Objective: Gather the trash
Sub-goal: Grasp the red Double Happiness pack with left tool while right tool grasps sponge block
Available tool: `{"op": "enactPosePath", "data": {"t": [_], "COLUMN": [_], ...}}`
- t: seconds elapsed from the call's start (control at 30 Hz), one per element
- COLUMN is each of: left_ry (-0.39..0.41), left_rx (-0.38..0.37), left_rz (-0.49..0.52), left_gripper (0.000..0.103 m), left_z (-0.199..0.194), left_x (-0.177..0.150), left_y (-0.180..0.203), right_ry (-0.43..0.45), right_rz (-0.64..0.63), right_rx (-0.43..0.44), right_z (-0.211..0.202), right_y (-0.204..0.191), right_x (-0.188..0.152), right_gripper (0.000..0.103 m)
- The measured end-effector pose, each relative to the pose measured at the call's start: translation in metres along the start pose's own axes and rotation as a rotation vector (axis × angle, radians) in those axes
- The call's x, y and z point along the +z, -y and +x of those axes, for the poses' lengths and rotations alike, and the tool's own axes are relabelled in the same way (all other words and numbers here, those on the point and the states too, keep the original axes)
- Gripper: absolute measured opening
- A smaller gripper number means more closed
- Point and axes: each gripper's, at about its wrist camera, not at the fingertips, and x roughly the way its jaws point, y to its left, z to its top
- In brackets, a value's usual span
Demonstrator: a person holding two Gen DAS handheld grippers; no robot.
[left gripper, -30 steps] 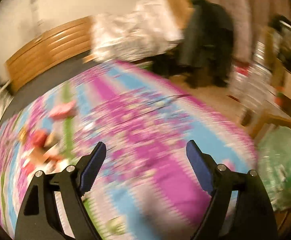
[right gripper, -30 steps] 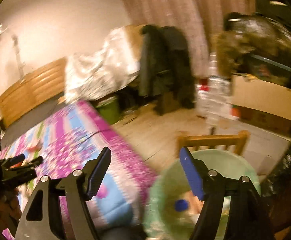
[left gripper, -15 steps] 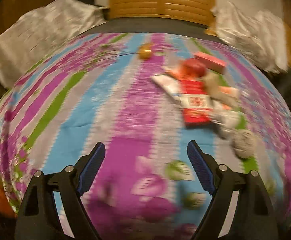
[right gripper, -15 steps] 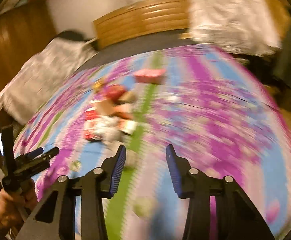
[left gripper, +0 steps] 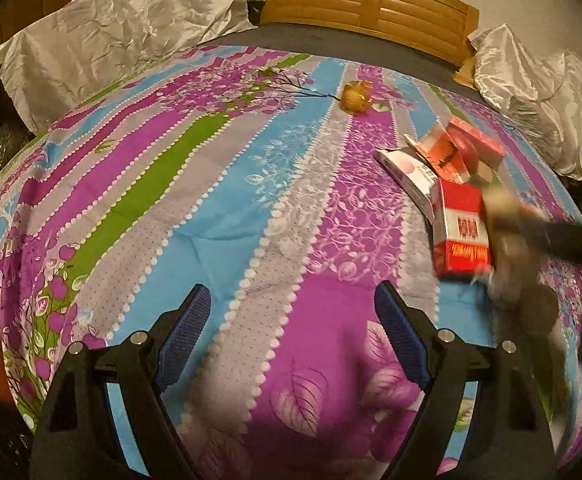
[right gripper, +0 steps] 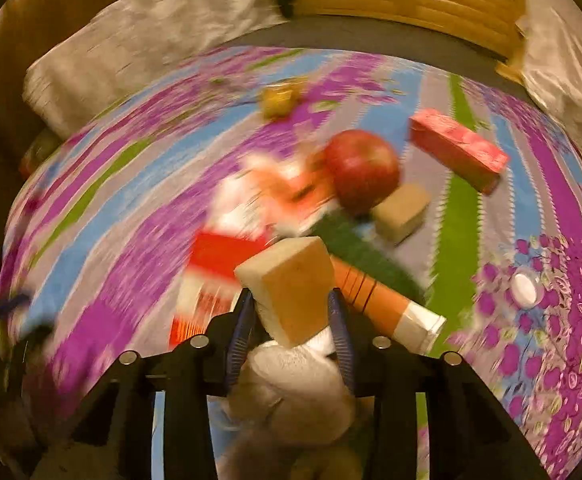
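Trash lies in a heap on the striped purple bedspread (left gripper: 251, 208). My right gripper (right gripper: 291, 312) points down into the heap; its jaws are closing, with the blue pads against a tan sponge block (right gripper: 291, 284). Crumpled white paper (right gripper: 299, 376) lies under it. Around it are a red apple (right gripper: 361, 168), a pink box (right gripper: 457, 150), a second tan block (right gripper: 401, 210), an orange tube (right gripper: 383, 300) and a red-and-white carton (right gripper: 219, 264). My left gripper (left gripper: 291, 312) hangs open over bare bedspread, left of the carton (left gripper: 461, 232), with nothing between its fingers.
A yellow crumpled wrapper (left gripper: 355, 97) lies alone further up the bed. A wooden headboard (left gripper: 367, 0) stands behind. Silvery covers are piled at the left (left gripper: 111, 28) and right (left gripper: 531, 80). A small white cap (right gripper: 525, 290) rests on the bedspread at the right.
Both views swung from the room's right side onto the bed. The right jaws narrowed, and the tan block now sits between them. The left jaws stayed wide.
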Motion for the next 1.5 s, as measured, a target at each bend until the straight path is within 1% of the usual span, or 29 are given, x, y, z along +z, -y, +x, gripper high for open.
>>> {"op": "enactPosePath", "data": {"t": [0.03, 0.1, 0.17, 0.2, 0.23, 0.33, 0.37, 0.43, 0.53, 0.63, 0.77, 0.8, 0.83, 0.87, 0.9, 0.93, 0.97, 1.0, 1.07, 1.1, 1.13, 1.23, 1.3, 1.33, 1.37, 1.4, 1.43, 1.47, 1.5], "left_ry": [-0.003, -0.002, 0.001, 0.001, 0.001, 0.0, 0.008, 0.028, 0.039, 0.052, 0.016, -0.001, -0.013, -0.019, -0.015, -0.004, 0.001, 0.019, 0.027, 0.035, 0.055, 0.101, 0.088, 0.06, 0.051, 0.046, 0.044, 0.051, 0.06], "left_rx": [0.001, -0.002, -0.008, -0.014, -0.025, -0.075, -0.087, -0.109, -0.154, -0.13, -0.12, -0.115, -0.126, -0.146, -0.16, -0.168, -0.17, -0.168, -0.181, -0.182, -0.18, -0.189, -0.196, -0.22, -0.223, -0.22, -0.232, -0.252, -0.251], "left_rz": [-0.003, -0.006, 0.006, 0.015, 0.027, 0.086, 0.114, 0.174, 0.228, 0.296, 0.362, 0.376, 0.383, 0.389, 0.388, 0.37, 0.355, 0.335, 0.299, 0.284, 0.27, 0.219, 0.195, 0.178, 0.176, 0.178, 0.189, 0.205, 0.218], "left_gripper": [0.081, 0.081, 0.081, 0.081, 0.081, 0.081, 0.081, 0.083, 0.085, 0.085, 0.085, 0.084, 0.074, 0.068, 0.057, 0.053, 0.052, 0.028, 0.016, 0.012, 0.012, 0.012, 0.011, 0.011, 0.012, 0.018, 0.035, 0.049, 0.081], "left_z": [0.002, 0.002, 0.001, 0.0, -0.001, -0.001, -0.001, -0.001, 0.007, 0.021, 0.047, 0.054, 0.058, 0.061, 0.063, 0.061, 0.059, 0.054, 0.044, 0.037, 0.029, 0.007, 0.005, 0.008, 0.011, 0.013, 0.015, 0.016, 0.016], "left_x": [0.001, 0.003, 0.003, 0.003, 0.004, 0.008, 0.009, 0.015, 0.027, 0.033, 0.033, 0.032, 0.031, 0.029, 0.028, 0.026, 0.026, 0.025, 0.027, 0.028, 0.03, 0.031, 0.031, 0.031, 0.031, 0.031, 0.032, 0.031, 0.031], "left_y": [0.0, -0.001, 0.001, 0.004, 0.009, 0.033, 0.044, 0.068, 0.098, 0.123, 0.145, 0.148, 0.15, 0.151, 0.151, 0.15, 0.148, 0.143, 0.135, 0.13, 0.124, 0.105, 0.096, 0.091, 0.091, 0.092, 0.095, 0.102, 0.107], "right_ry": [-0.003, 0.03, 0.088, 0.115, 0.141, 0.199, 0.201, 0.204, 0.197, 0.197, 0.182, 0.187, 0.192, 0.193, 0.191, 0.19, 0.189, 0.19, 0.189, 0.195, 0.193, 0.143, 0.1, 0.079, 0.065, 0.054, 0.039, 0.034, 0.034], "right_rz": [-0.011, -0.001, 0.05, 0.081, 0.124, 0.214, 0.23, 0.265, 0.297, 0.31, 0.372, 0.389, 0.402, 0.416, 0.421, 0.421, 0.418, 0.413, 0.403, 0.392, 0.381, 0.363, 0.388, 0.41, 0.423, 0.43, 0.437, 0.447, 0.463], "right_rx": [0.001, -0.012, -0.038, -0.041, -0.036, -0.051, -0.06, -0.072, -0.07, -0.092, -0.096, -0.093, -0.085, -0.076, -0.067, -0.054, -0.046, -0.03, -0.003, 0.006, 0.007, -0.027, -0.055, -0.056, -0.058, -0.061, -0.066, -0.064, -0.062], "right_z": [-0.007, -0.038, -0.07, -0.083, -0.095, -0.123, -0.126, -0.133, -0.136, -0.14, -0.134, -0.135, -0.137, -0.137, -0.137, -0.137, -0.137, -0.137, -0.136, -0.135, -0.133, -0.118, -0.101, -0.093, -0.088, -0.083, -0.077, -0.075, -0.074], "right_y": [-0.007, -0.019, -0.019, -0.015, -0.009, 0.006, 0.011, 0.022, 0.032, 0.039, 0.053, 0.056, 0.058, 0.061, 0.062, 0.062, 0.06, 0.058, 0.052, 0.048, 0.044, 0.036, 0.037, 0.038, 0.039, 0.039, 0.039, 0.04, 0.041], "right_x": [-0.012, -0.046, -0.071, -0.081, -0.09, -0.114, -0.117, -0.123, -0.13, -0.139, -0.148, -0.152, -0.155, -0.159, -0.161, -0.163, -0.164, -0.165, -0.165, -0.164, -0.164, -0.159, -0.158, -0.158, -0.158, -0.159, -0.16, -0.161, -0.163], "right_gripper": [0.035, 0.027, 0.026, 0.025, 0.021, 0.018, 0.013, 0.009, 0.008, 0.008, 0.009, 0.009, 0.009, 0.009, 0.009, 0.01, 0.015, 0.021, 0.056, 0.061, 0.063, 0.063, 0.063, 0.063, 0.063, 0.063, 0.056, 0.04, 0.039]}}
